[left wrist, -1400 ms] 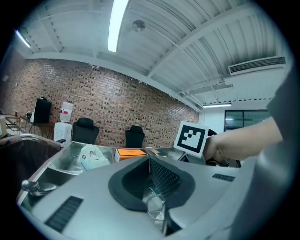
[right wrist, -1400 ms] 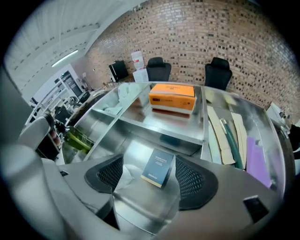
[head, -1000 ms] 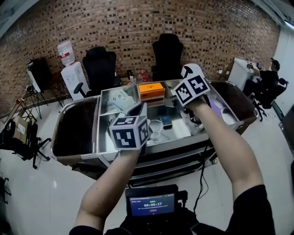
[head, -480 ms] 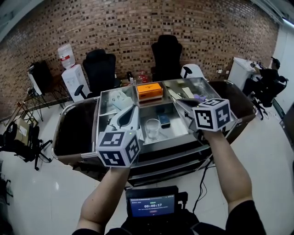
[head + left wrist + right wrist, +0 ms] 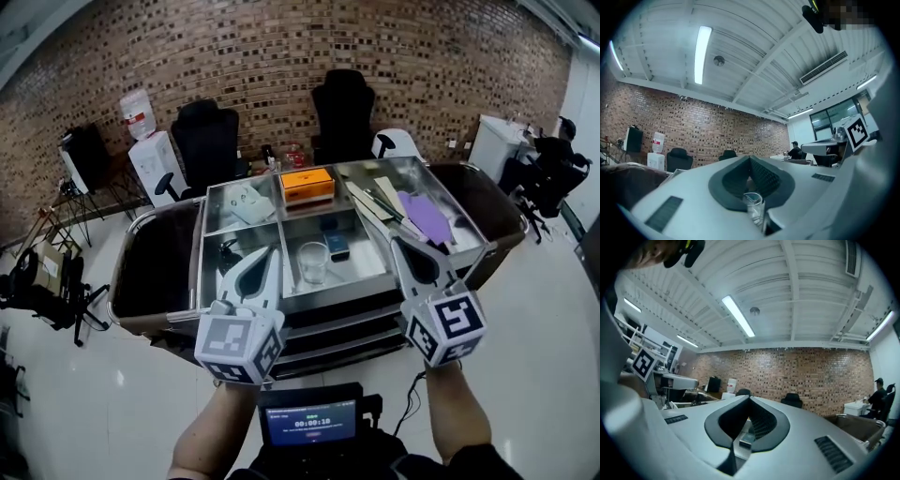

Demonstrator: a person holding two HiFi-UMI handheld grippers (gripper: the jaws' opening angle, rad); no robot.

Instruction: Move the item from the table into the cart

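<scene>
The steel cart [image 5: 330, 302] stands in front of me with several open compartments. A clear glass cup [image 5: 312, 261] stands in its middle compartment beside a small dark blue box [image 5: 338, 247]. An orange box [image 5: 307, 185] lies at the back, and a purple item [image 5: 427, 216] at the right. My left gripper [image 5: 271, 251] hovers shut and empty over the cart's front left. My right gripper [image 5: 394, 240] is shut and empty over the front right. In the left gripper view the cup [image 5: 753, 208] shows below the closed left gripper [image 5: 750, 158]. The right gripper [image 5: 750, 398] looks level across the cart.
Dark bins [image 5: 155, 258] flank the cart on both sides. Two black office chairs [image 5: 342, 112] and a water dispenser [image 5: 150, 150] stand by the brick wall behind. A small screen [image 5: 311, 420] sits at my waist. A person [image 5: 553, 164] sits at the far right.
My right gripper has drawn back from over the cart's back right to its front right edge. The left gripper has also pulled back toward me. Both are empty throughout.
</scene>
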